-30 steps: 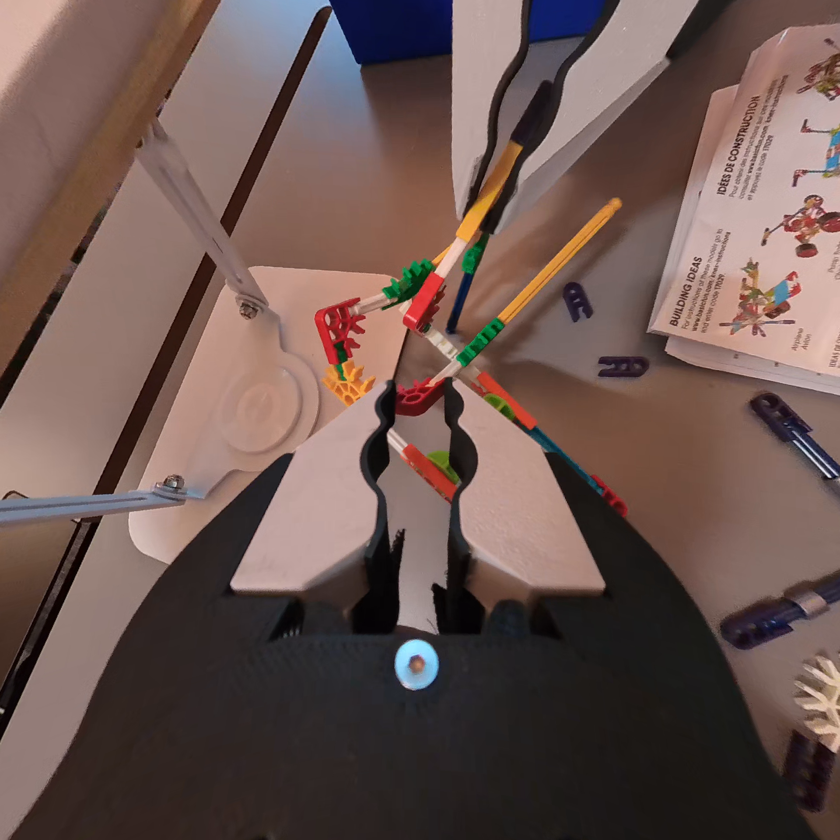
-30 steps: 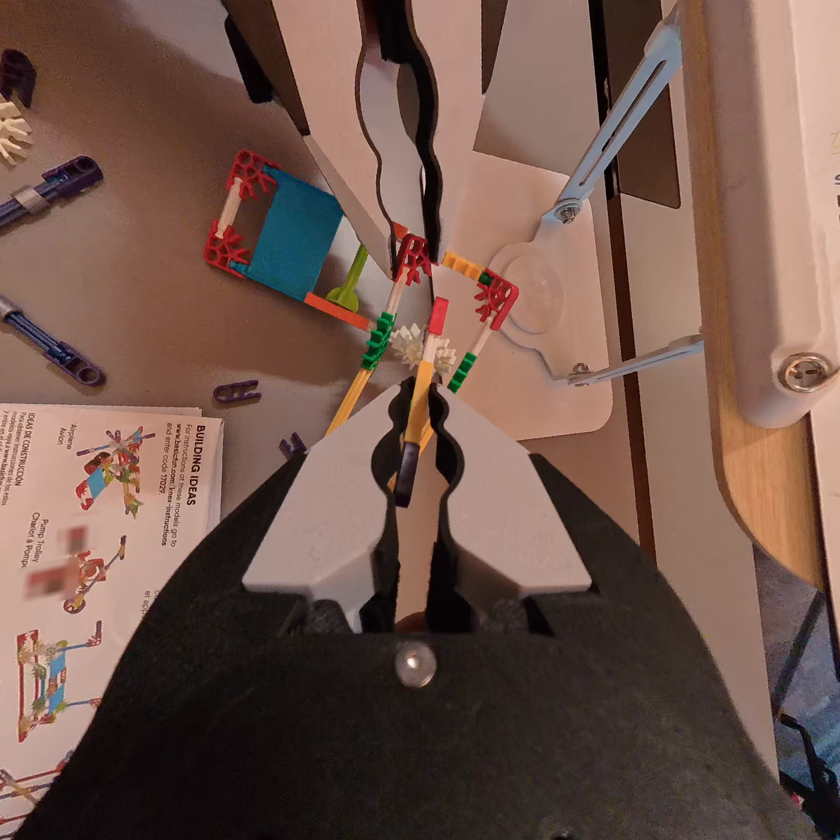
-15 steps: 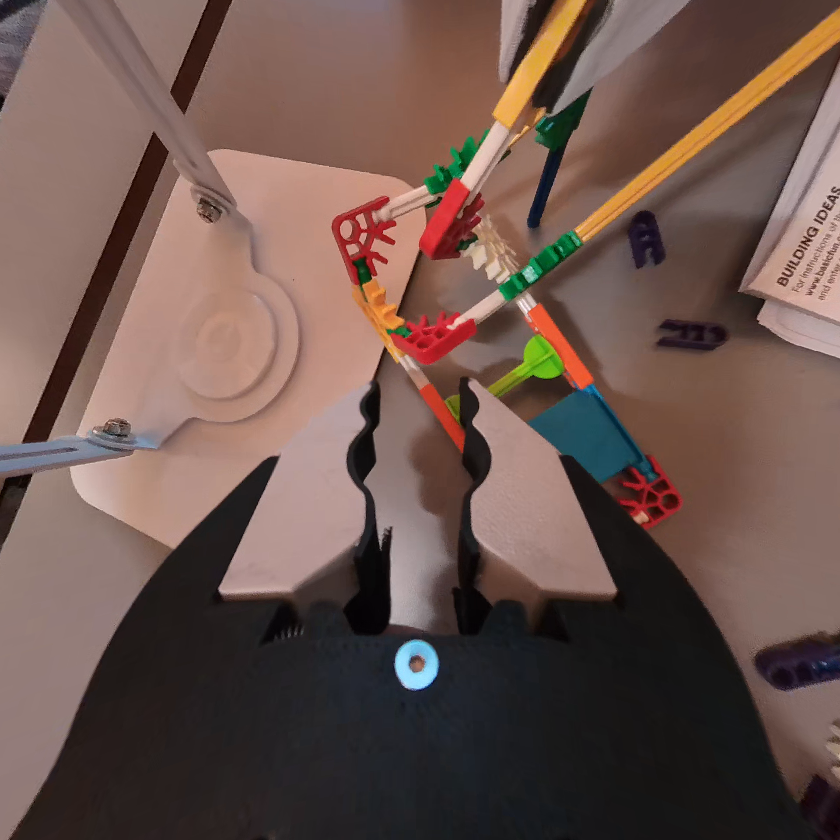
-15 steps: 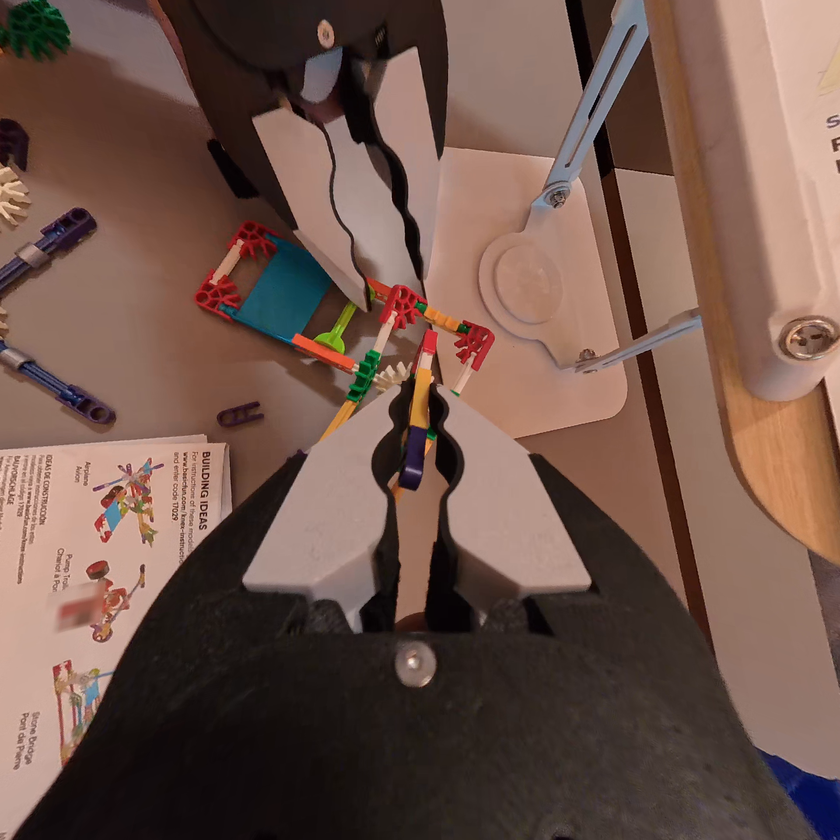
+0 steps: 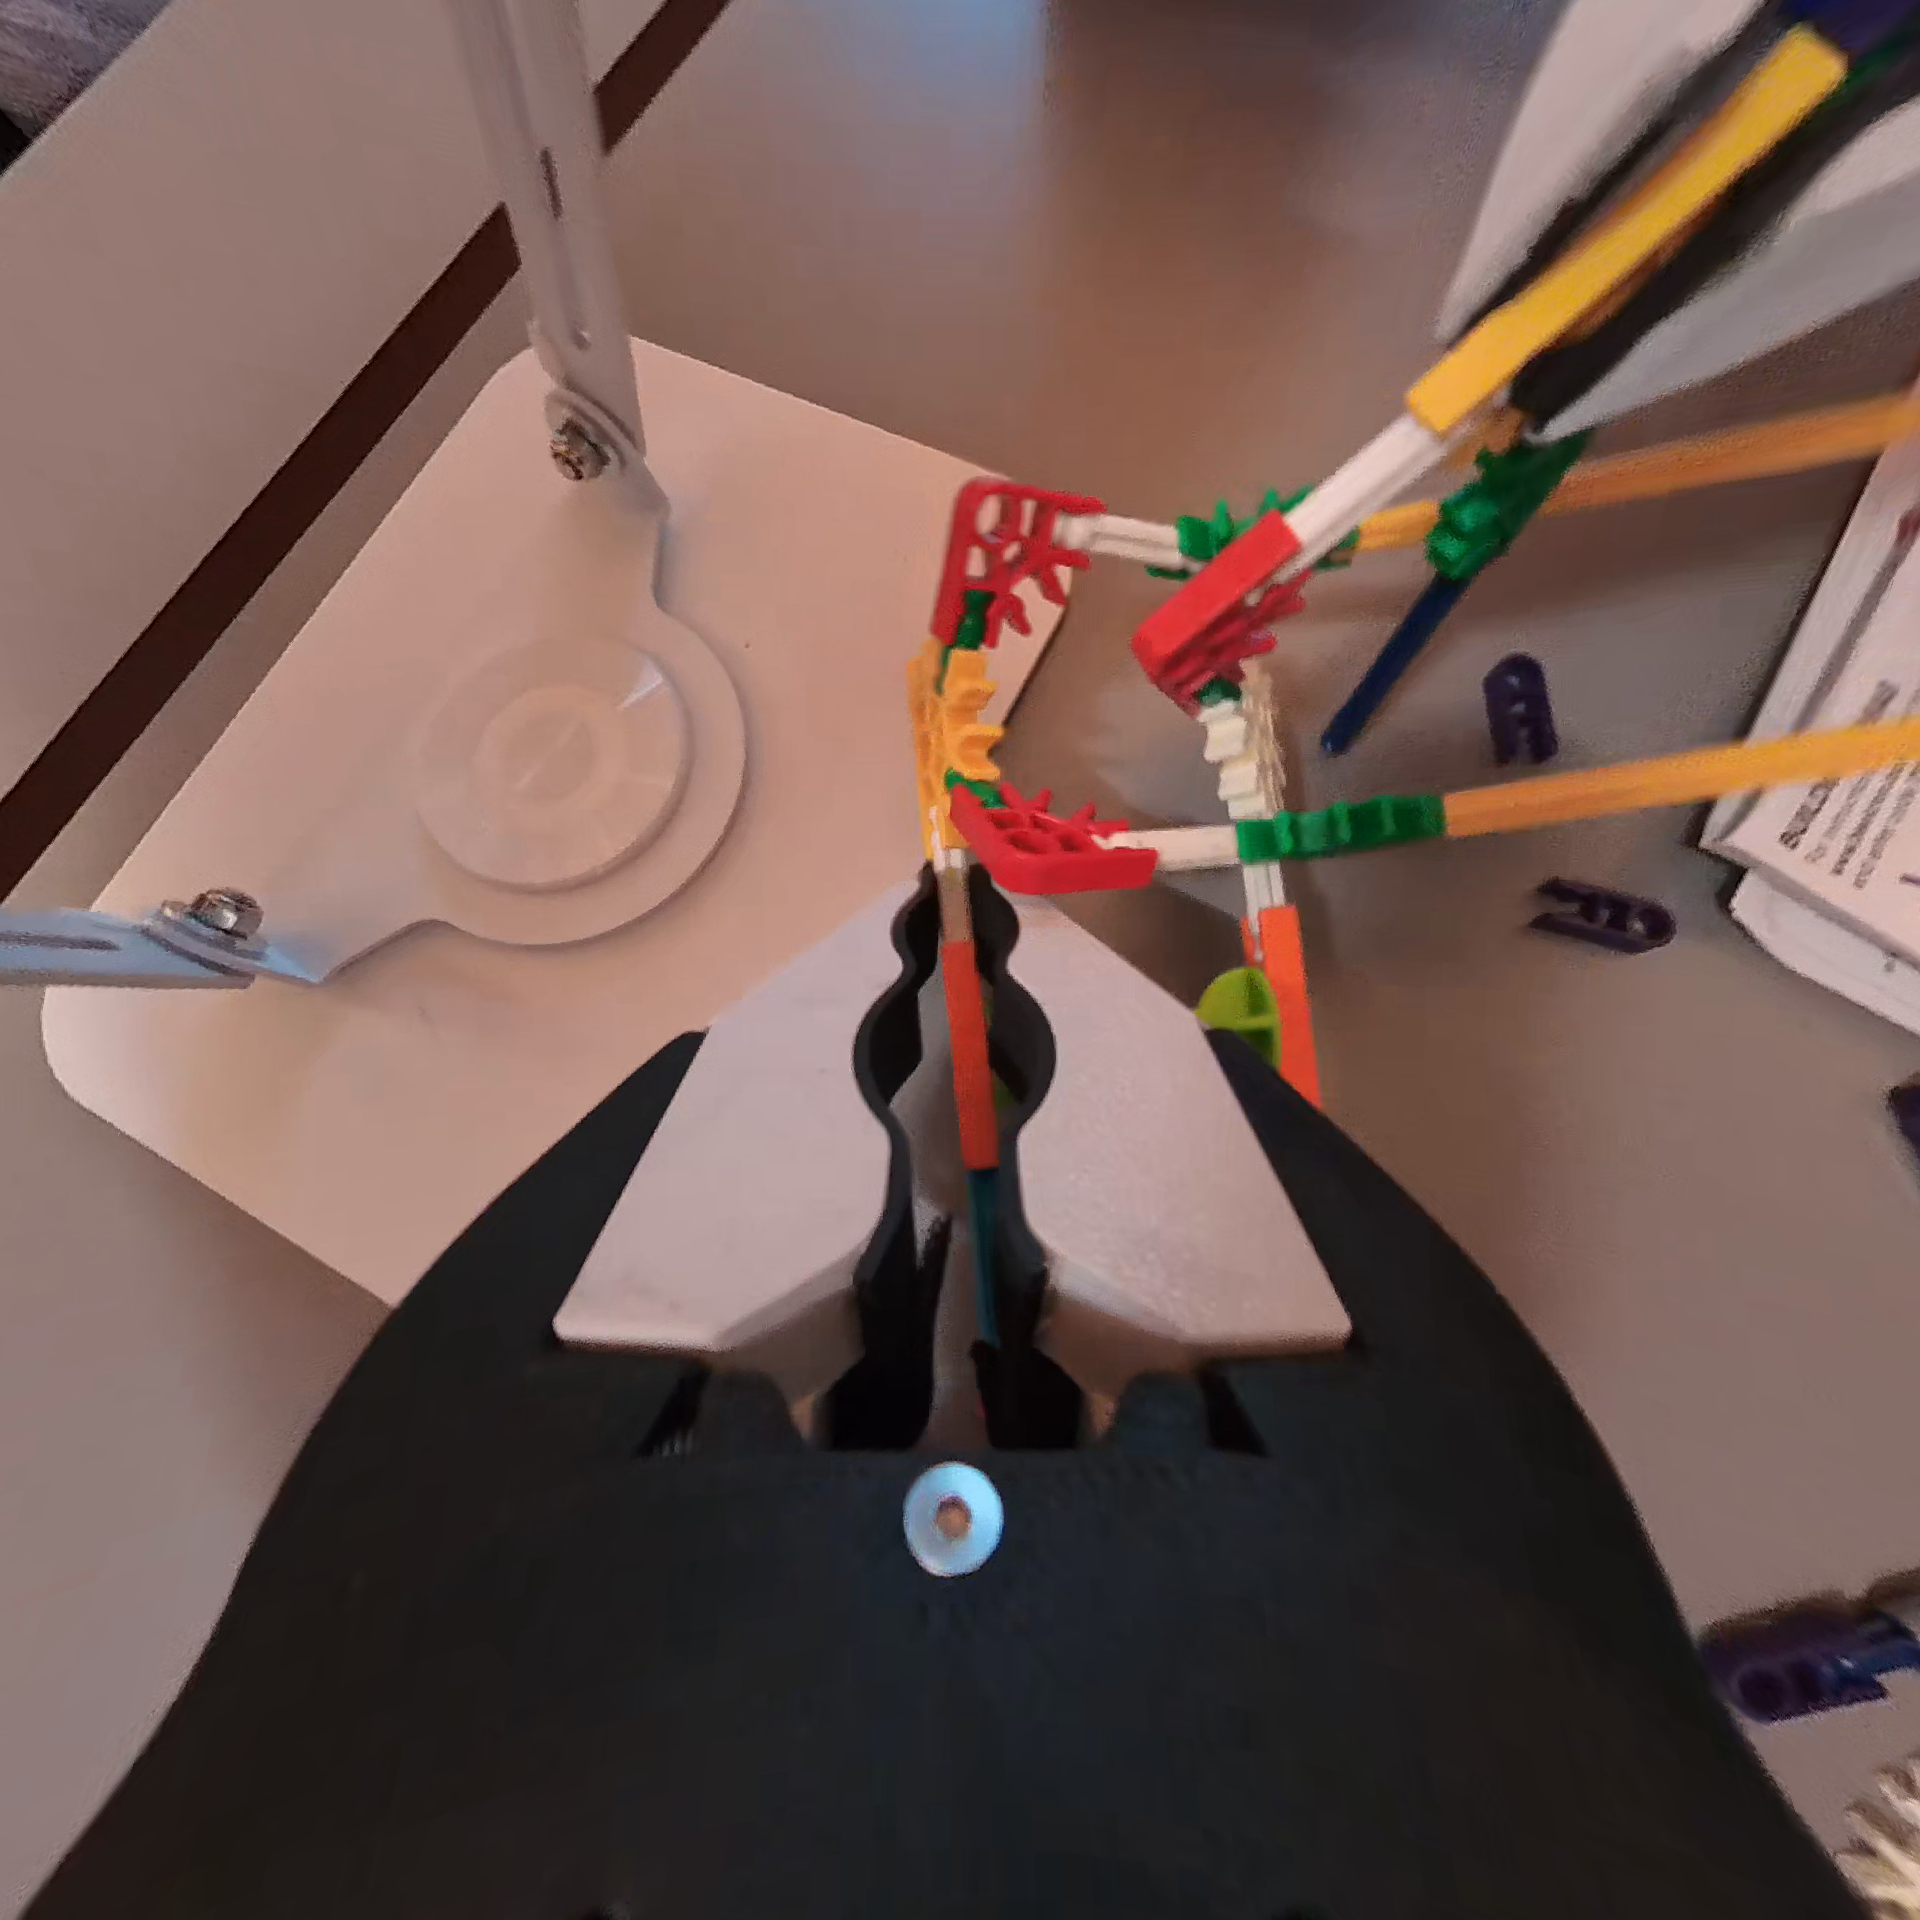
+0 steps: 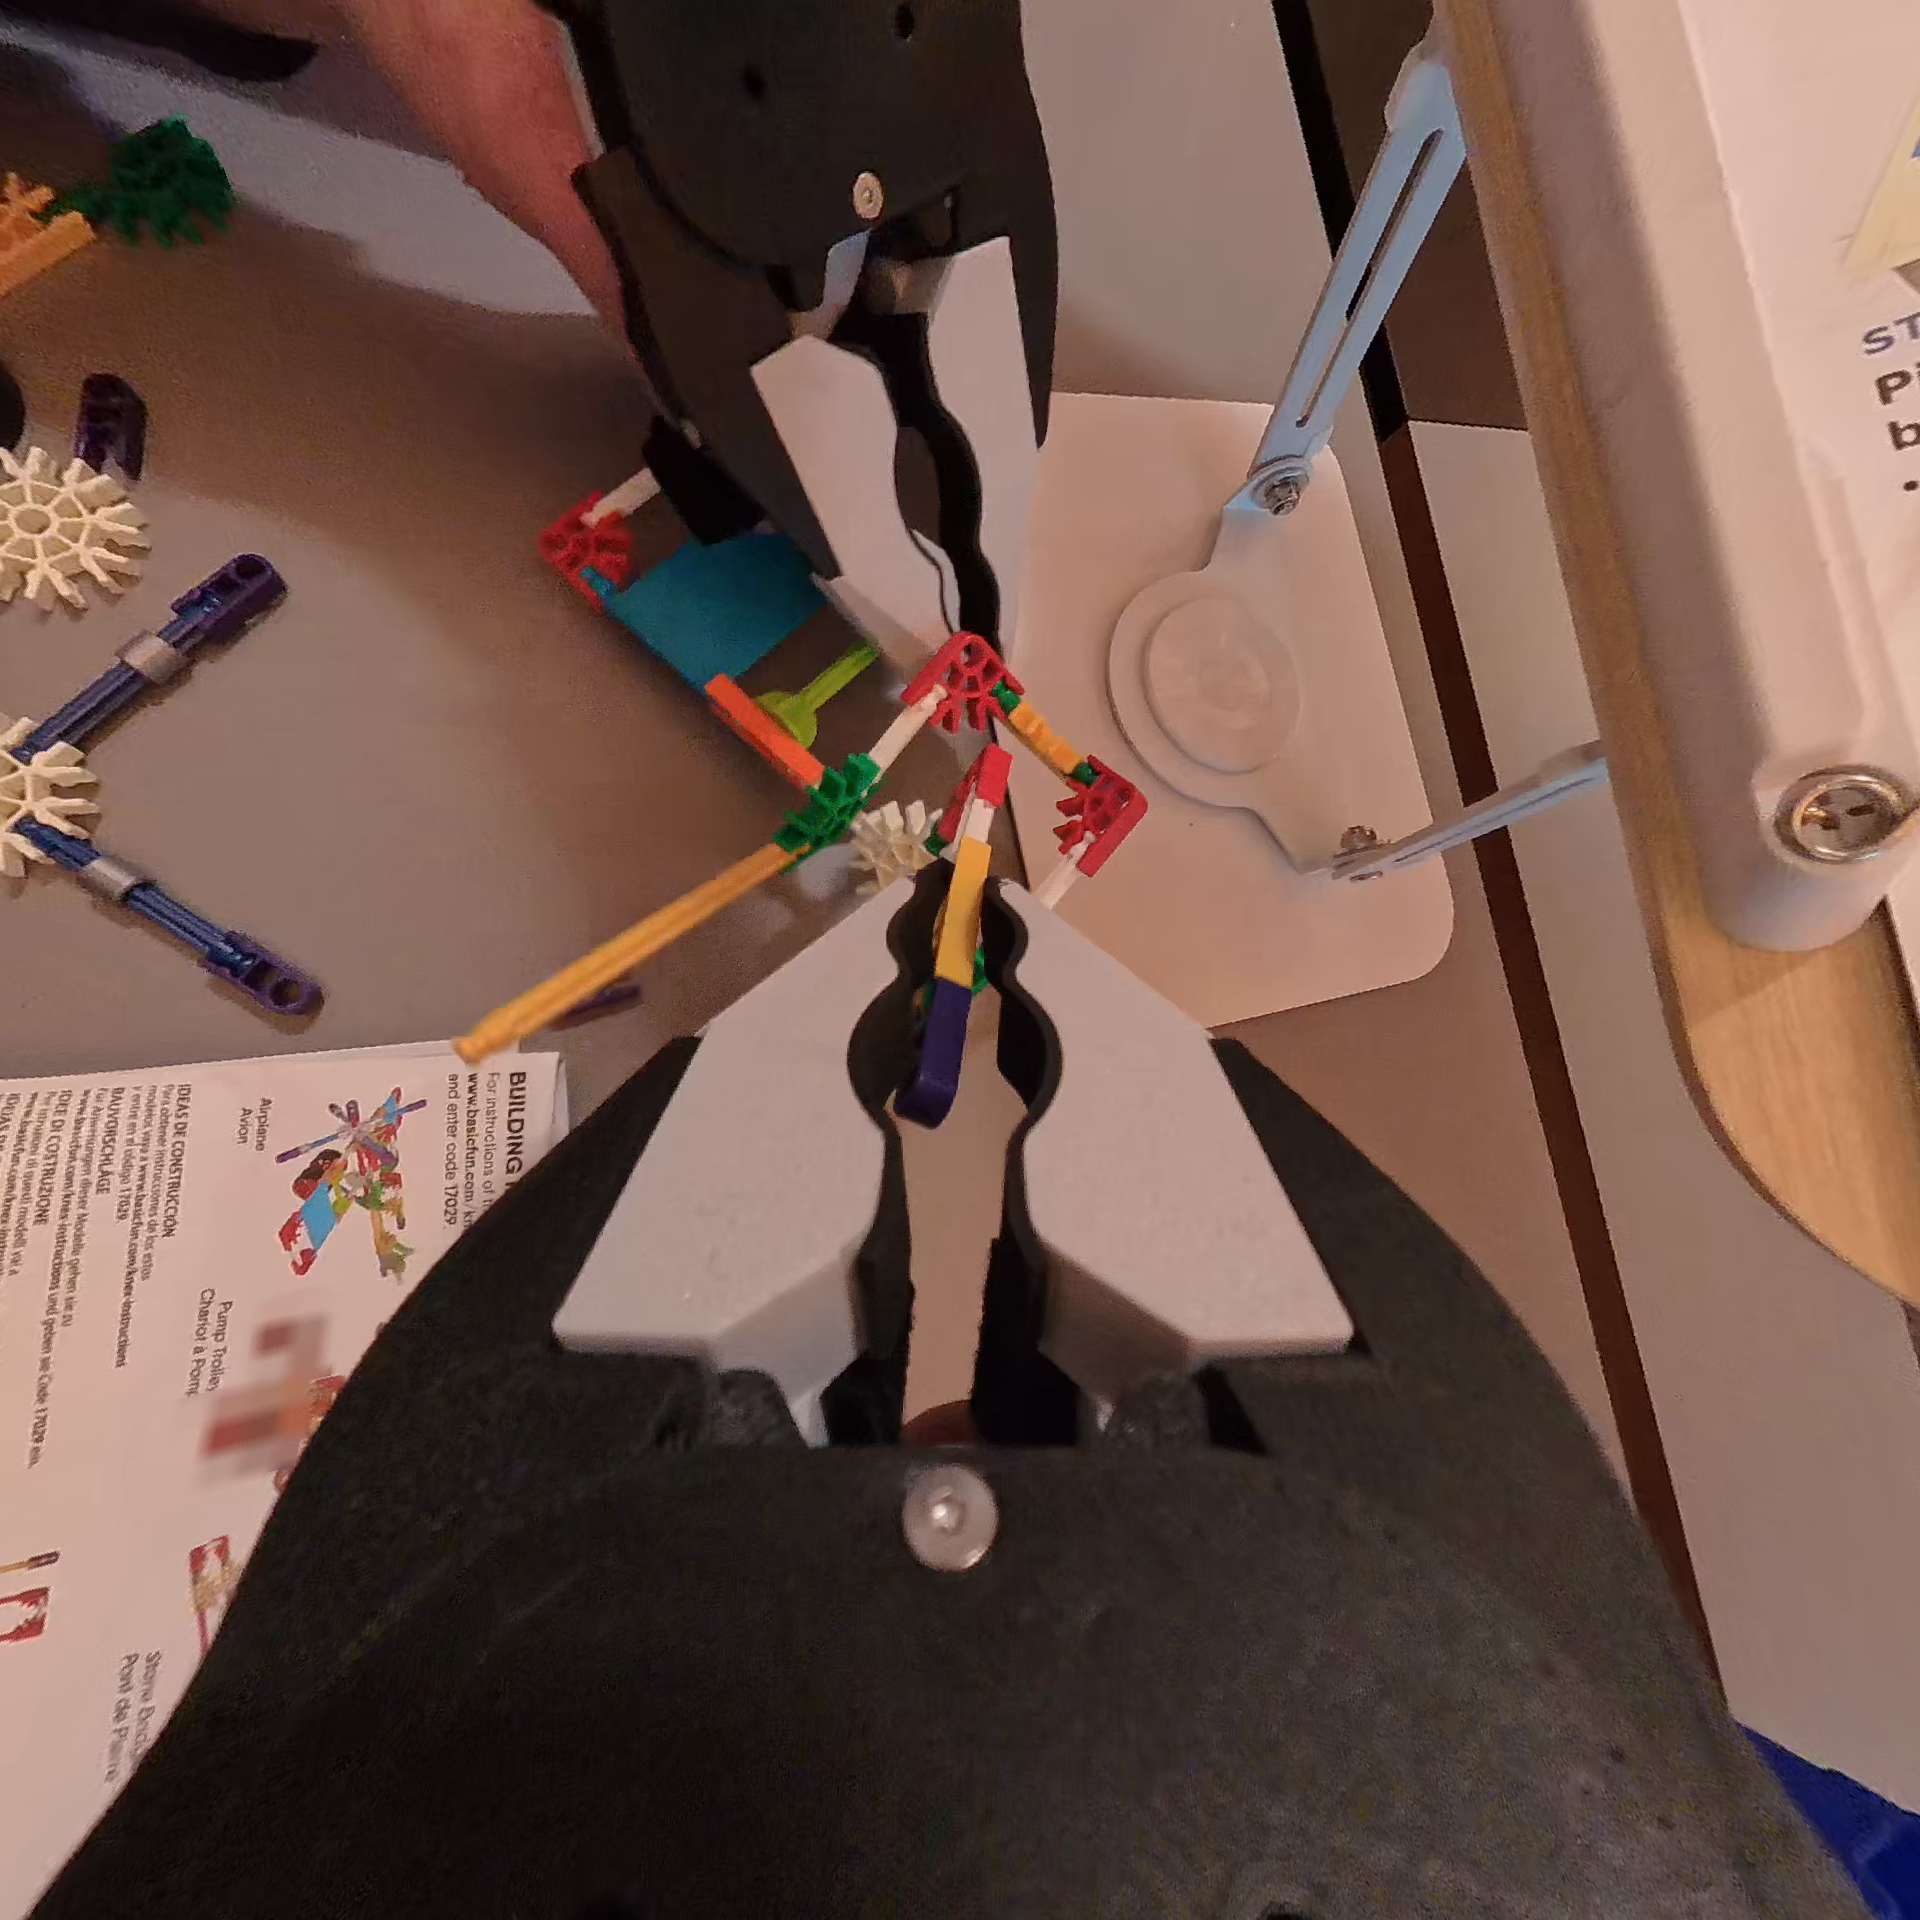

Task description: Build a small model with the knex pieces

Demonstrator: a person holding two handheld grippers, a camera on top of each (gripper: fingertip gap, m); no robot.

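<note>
A small model of plastic rods and connectors hangs between my two grippers, just above the brown table. It has red and green connectors, yellow rods, a white snowflake piece and a blue panel. My left gripper is shut on one of its orange rods, just behind a red corner connector. My right gripper is shut on a yellow and dark blue bar at the model's other end. Each gripper shows in the other view: the right one and the left one.
A white stand base with metal struts lies under the model's left side. A printed leaflet lies on the table. Loose purple clips, blue-purple rods and white snowflake connectors are scattered about. A wood-edged white board is at the right. One gripper's finger ends stand about 10 centimeters off the other's.
My left gripper stood open just short of the model half a second ago. It has since moved forward and closed on the orange rod. My right gripper kept its hold and drew back higher.
</note>
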